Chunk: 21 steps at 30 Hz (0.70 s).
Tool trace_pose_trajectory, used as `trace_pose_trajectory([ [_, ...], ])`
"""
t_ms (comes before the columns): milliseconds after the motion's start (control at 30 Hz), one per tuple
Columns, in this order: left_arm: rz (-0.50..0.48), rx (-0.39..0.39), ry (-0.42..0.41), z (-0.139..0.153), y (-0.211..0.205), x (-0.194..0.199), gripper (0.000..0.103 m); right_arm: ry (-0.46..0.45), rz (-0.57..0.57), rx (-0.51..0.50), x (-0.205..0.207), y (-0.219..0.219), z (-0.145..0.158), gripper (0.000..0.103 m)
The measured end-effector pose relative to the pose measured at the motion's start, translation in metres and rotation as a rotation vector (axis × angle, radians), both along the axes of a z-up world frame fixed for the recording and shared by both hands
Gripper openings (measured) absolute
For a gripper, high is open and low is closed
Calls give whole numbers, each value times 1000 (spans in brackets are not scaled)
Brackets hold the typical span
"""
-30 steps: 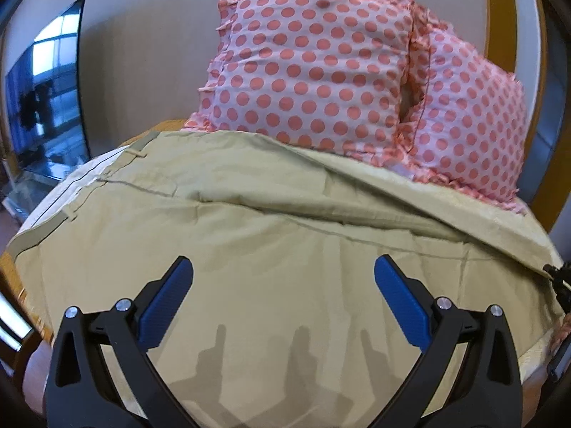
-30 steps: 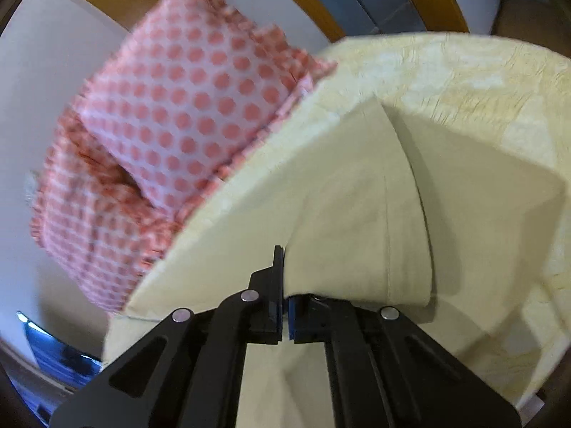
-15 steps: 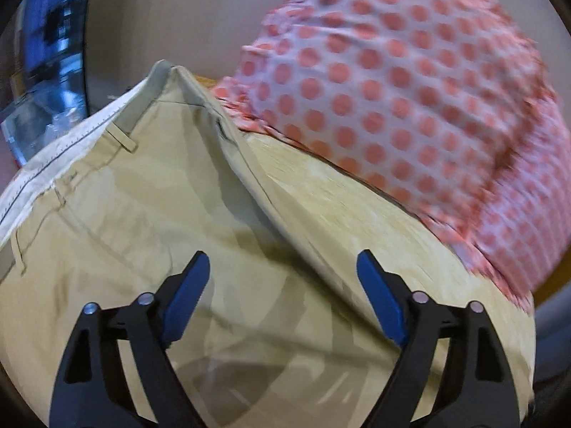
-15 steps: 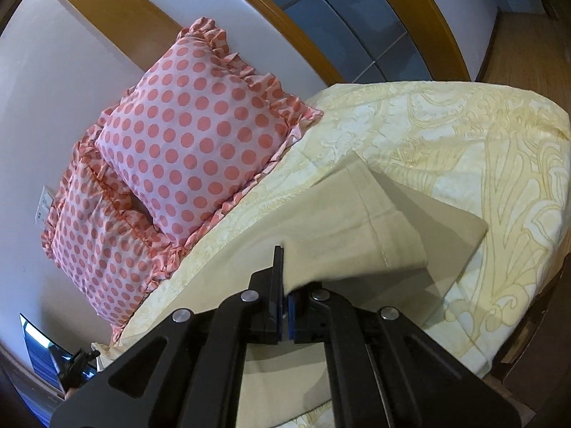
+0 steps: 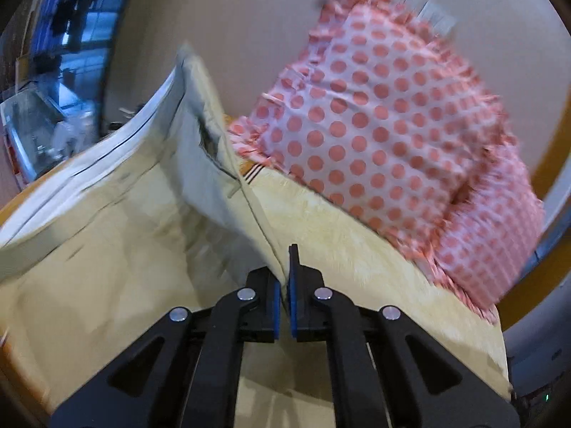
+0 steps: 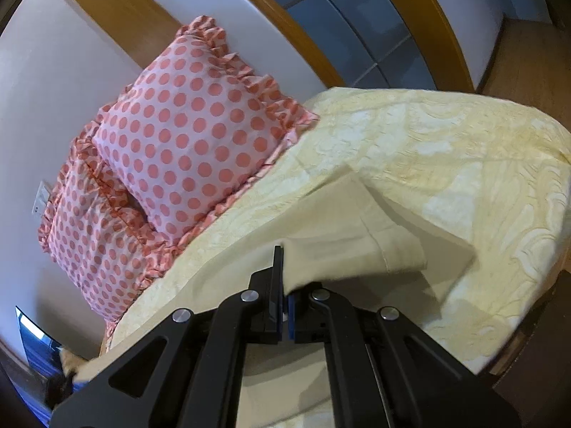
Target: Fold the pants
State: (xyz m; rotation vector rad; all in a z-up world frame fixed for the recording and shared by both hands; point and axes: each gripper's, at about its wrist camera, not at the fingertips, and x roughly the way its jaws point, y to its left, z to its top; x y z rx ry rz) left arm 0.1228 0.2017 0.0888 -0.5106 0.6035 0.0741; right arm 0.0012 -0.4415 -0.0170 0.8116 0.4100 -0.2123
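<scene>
Beige pants (image 5: 117, 221) lie on a yellow patterned bedspread (image 5: 342, 249). In the left wrist view my left gripper (image 5: 284, 278) is shut on the far edge of the pants near the waistband and holds it lifted, so the waist end stands up as a raised fold. In the right wrist view my right gripper (image 6: 284, 281) is shut on the pants (image 6: 342, 246) near the leg hem and holds that end raised above the bedspread (image 6: 464, 164). The hem hangs to the right of the jaws.
Two pink polka-dot pillows (image 5: 374, 125) (image 6: 185, 149) lean against the wall at the head of the bed. A dark screen (image 5: 60, 53) stands at the left. A wooden frame and window (image 6: 357, 28) lie behind the bed. The bed edge drops off at the right (image 6: 528, 321).
My left gripper has gone from open over the flat pants to shut on their far edge and has lifted it. My right gripper has stayed shut on the leg end and raised it.
</scene>
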Motion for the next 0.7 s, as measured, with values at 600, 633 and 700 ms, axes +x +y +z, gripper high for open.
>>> trace_pose_trajectory([
  [600,28,16,112,-75,-10,-129,4,97,-41,109,-24,-21,-45,1],
  [633,25,19,113,-77,-10,-130,4,107,-42,96,-25,-20,-43,2],
  [700,16,22,123,-81,-10,-131,7,132,-81,46,-31,-19,-34,5],
])
